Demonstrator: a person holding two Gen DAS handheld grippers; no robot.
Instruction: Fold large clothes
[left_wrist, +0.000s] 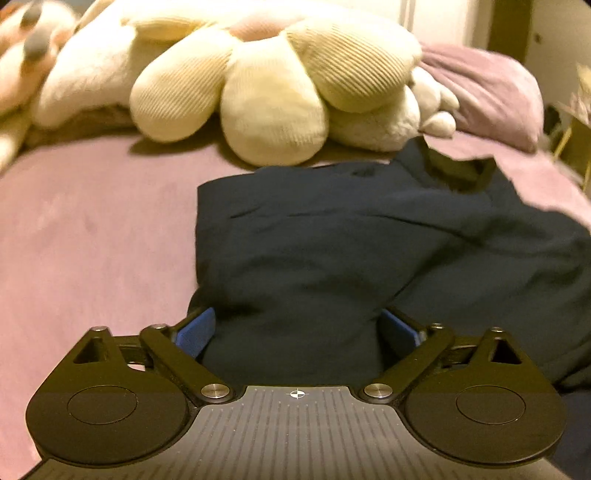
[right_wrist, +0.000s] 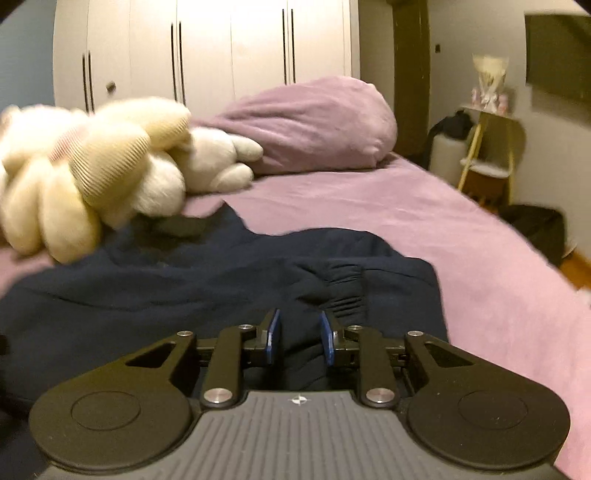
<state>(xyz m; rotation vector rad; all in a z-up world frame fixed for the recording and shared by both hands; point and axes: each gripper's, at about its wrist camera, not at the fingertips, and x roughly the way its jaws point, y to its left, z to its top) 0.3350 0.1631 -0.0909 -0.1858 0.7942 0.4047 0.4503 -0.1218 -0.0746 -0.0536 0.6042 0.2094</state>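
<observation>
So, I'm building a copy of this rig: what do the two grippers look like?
The left gripper and right gripper look alike: black linkage arms with silver pivot screws, round black discs either side, a grey ribbed body bearing a small crosshair mark, and blue finger pads.

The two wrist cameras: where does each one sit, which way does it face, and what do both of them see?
Left wrist: sits behind the left tongs, low over the bed, facing the plush toys; its blue pads stand wide apart around a bunch of the navy garment.
Right wrist: sits behind the right tongs, facing the white wardrobe; its pads stand close on a fold of the garment.
Shared: the navy garment, the cream flower-shaped cushion, the pink pillow and the pink bedsheet.
</observation>
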